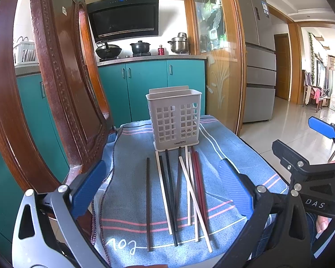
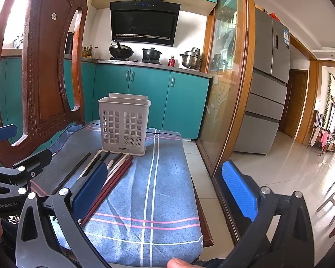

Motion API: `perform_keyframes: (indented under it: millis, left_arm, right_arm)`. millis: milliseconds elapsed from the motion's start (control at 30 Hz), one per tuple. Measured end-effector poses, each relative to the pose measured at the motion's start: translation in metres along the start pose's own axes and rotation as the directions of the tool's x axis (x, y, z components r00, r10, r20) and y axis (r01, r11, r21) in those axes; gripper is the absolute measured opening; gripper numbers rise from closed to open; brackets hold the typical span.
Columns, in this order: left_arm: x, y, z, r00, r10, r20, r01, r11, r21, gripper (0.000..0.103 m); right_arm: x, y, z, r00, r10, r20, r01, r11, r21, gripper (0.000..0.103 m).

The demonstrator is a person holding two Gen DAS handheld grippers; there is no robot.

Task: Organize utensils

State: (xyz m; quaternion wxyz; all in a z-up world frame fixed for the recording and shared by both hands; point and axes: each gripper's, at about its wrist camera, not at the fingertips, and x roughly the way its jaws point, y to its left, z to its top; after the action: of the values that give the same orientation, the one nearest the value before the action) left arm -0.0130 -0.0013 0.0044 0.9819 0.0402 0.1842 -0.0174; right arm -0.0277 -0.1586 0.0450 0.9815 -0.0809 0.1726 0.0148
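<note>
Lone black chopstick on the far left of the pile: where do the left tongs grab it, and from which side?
Grip the lone black chopstick around mid-length, from straight above, fingers straddling its width. It lies flat on the blue cloth, apart from the crossed pile, so both long sides look free. The left tongs are open and nearest; the basket stands just beyond the sticks' far tips.

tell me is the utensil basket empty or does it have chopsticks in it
Empty: nothing shows through the basket holes or above its rim; the chopsticks lie on the cloth.
</note>
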Motion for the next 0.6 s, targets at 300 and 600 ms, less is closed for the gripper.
perform_keyframes:
  millis: [300,600]
  left_arm:
    - [0.0002,0.0003,-0.0001,1.000,0.000,0.000,0.000,1.000,-0.001,0.100]
    - [0.0001,0.0010,-0.0001,1.000,-0.001,0.000,0.001,1.000,-0.001,0.100]
  right_arm:
    - [0.0000,0.0002,0.0001,1.000,0.000,0.000,0.000,1.000,0.000,0.100]
    - [0.0000,0.0009,0.0004,1.000,-0.001,0.000,0.001,1.000,0.000,0.100]
